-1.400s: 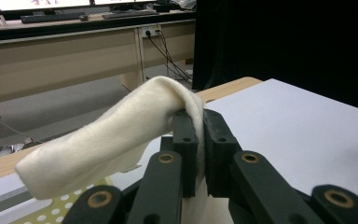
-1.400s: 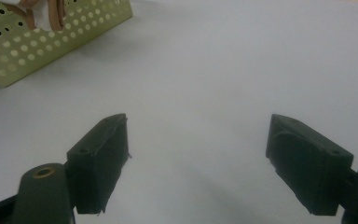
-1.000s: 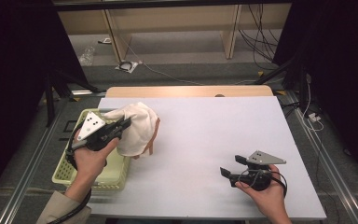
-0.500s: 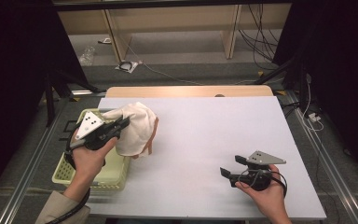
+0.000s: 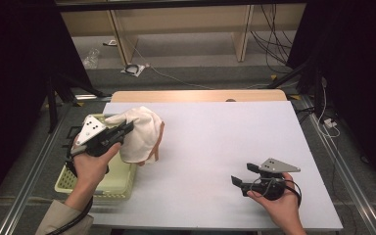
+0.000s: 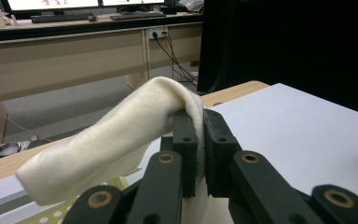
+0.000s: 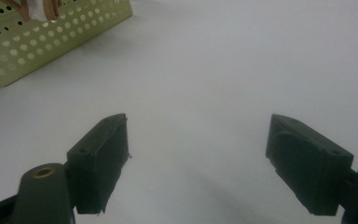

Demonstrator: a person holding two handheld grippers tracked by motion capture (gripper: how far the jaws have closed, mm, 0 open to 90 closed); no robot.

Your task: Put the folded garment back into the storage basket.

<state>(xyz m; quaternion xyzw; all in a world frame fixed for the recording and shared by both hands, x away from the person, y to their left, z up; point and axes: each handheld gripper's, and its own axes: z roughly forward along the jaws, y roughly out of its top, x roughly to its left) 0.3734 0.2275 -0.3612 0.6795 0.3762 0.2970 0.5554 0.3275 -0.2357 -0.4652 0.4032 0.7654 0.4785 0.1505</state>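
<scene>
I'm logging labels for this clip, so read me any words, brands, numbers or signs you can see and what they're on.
None can be read.
Screens on the far desk: lit, but whatever they show is cut off and too blurred.
Cloth, basket, table and both grippers, left and right: no print visible.

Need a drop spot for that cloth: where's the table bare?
Bare: the white table between the cream cloth and the right gripper, plus the far strip up to the wooden edge. Crowded: left edge, with green basket and left gripper.
</scene>
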